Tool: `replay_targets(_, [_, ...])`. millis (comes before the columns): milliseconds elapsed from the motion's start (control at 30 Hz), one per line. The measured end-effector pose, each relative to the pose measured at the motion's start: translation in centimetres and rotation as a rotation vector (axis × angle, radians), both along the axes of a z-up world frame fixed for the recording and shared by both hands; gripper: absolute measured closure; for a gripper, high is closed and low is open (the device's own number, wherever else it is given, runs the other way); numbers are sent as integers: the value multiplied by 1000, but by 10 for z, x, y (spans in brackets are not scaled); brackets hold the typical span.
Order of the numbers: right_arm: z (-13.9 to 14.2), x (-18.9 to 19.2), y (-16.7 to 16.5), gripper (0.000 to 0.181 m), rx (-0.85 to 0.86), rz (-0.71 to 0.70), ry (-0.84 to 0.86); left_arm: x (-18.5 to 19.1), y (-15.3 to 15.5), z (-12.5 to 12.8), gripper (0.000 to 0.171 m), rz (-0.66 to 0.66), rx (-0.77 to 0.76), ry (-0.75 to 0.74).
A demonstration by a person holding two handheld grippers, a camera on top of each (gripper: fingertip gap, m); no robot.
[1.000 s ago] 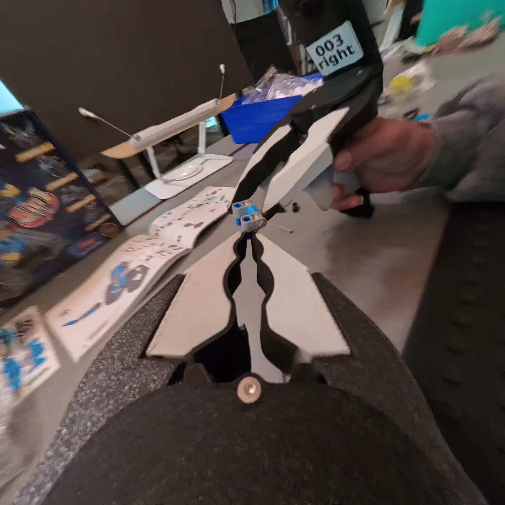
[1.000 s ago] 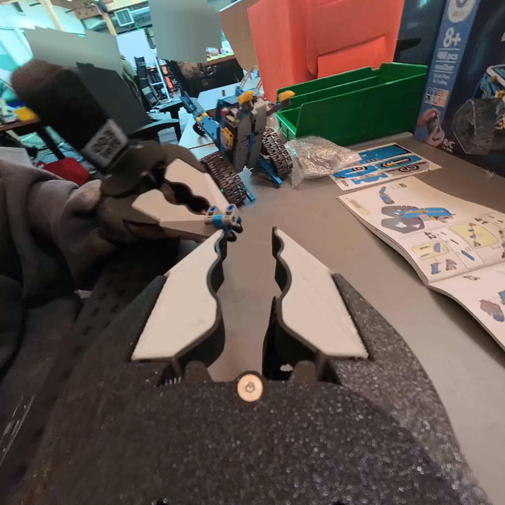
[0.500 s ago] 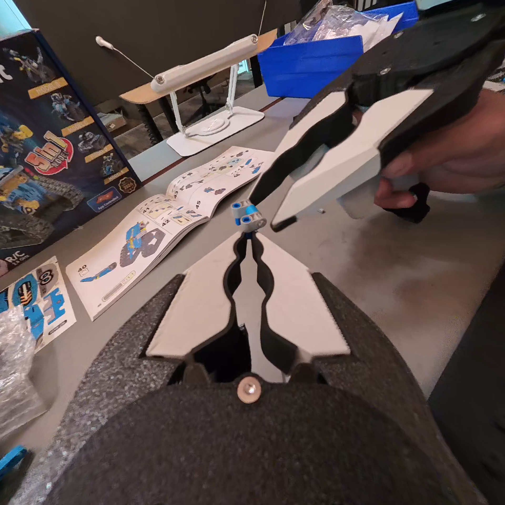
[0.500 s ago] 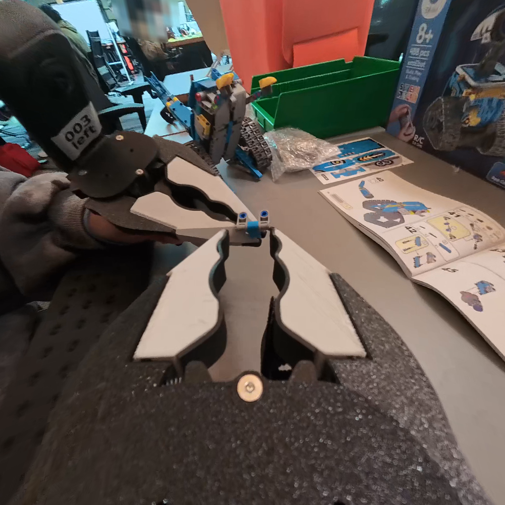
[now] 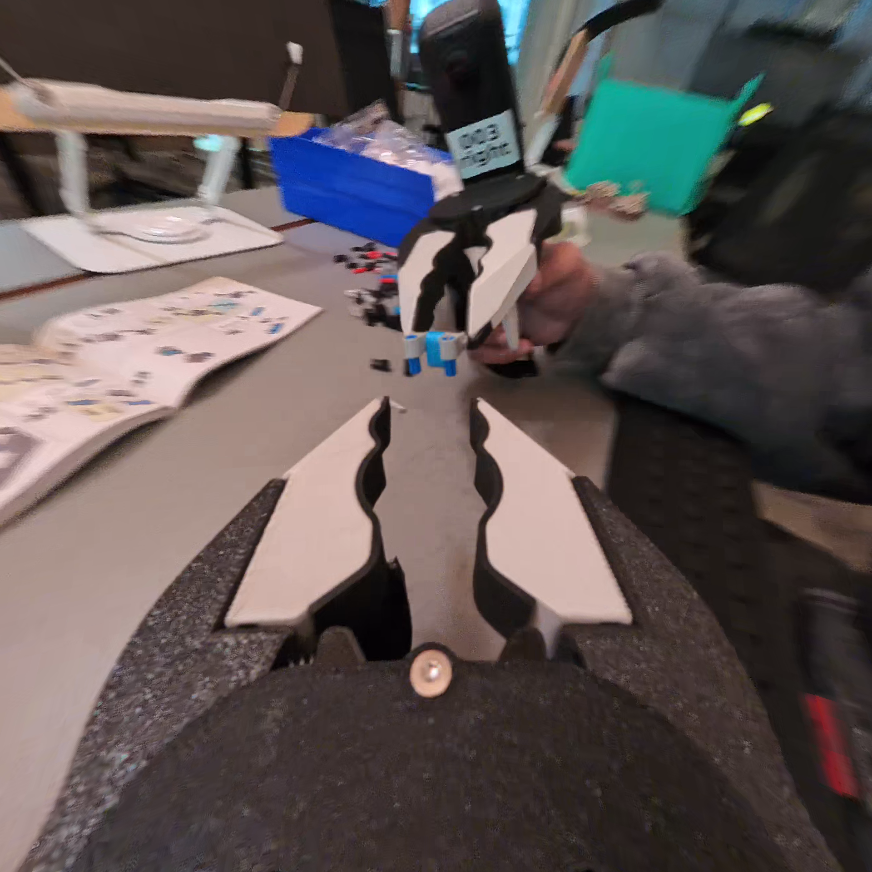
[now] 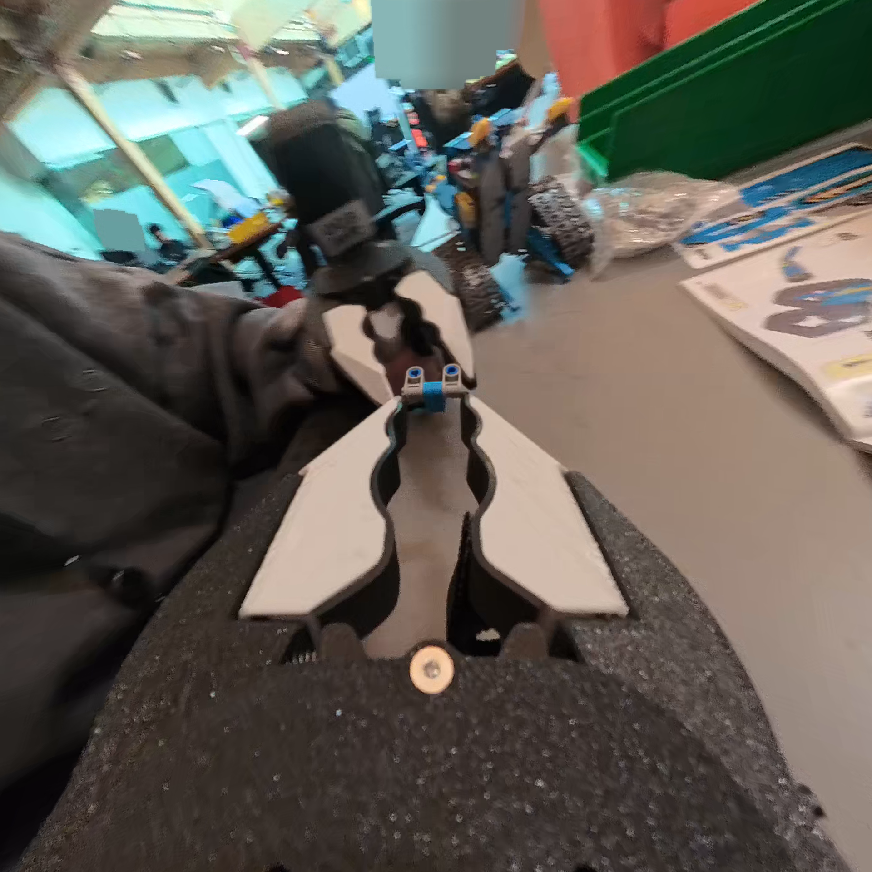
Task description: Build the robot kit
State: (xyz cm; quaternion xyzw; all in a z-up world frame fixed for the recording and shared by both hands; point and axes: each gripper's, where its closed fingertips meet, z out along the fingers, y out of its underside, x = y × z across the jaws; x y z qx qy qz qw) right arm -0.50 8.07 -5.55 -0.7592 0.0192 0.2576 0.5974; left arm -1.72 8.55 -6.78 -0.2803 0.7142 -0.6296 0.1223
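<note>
A small grey and blue brick piece with two blue pins sits clamped between the tips of my right gripper, held above the grey table. In the left wrist view, the right gripper points down at me with the piece across its tips. My left gripper is open and empty, just short of the piece. It shows beyond the piece in the right wrist view, held by a grey-sleeved hand.
An open instruction booklet lies left of my left gripper. Loose small parts, a blue bin and a white lamp stand are farther back. A tracked toy vehicle, plastic bag and green bin stand behind. Left and right tips are no more than a few centimetres apart.
The piece has passed from my left gripper to my right one. The right gripper closed on it, and the left gripper opened and drew back.
</note>
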Motion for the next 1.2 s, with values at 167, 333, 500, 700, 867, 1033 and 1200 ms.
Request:
replay_targets(167, [-2, -38, -12, 159, -16, 223, 28, -24, -15, 9, 132, -204, -119, 75])
replay_targets(333, [-11, -45, -11, 159, -51, 247, 14, -34, -21, 6, 140, -276, -113, 97])
replay_targets(500, [-21, -42, -10, 160, -97, 233, -1, -31, -22, -1, 143, -257, -72, 109])
replay_targets(700, [-30, -21, -5, 167, -133, 121, -48, -7, -8, -10, 149, -93, 11, 71])
replay_targets(867, [-42, 45, -3, 159, -204, -205, -88, 52, 62, -43, 148, 422, 338, 50])
replay_targets(1033, [-39, 88, -14, 162, -188, -418, -50, 56, 76, -69, 149, 478, 462, 157])
replay_targets(1200, [-29, 88, -17, 162, -139, -425, -26, 54, 76, -83, 149, 465, 537, 203])
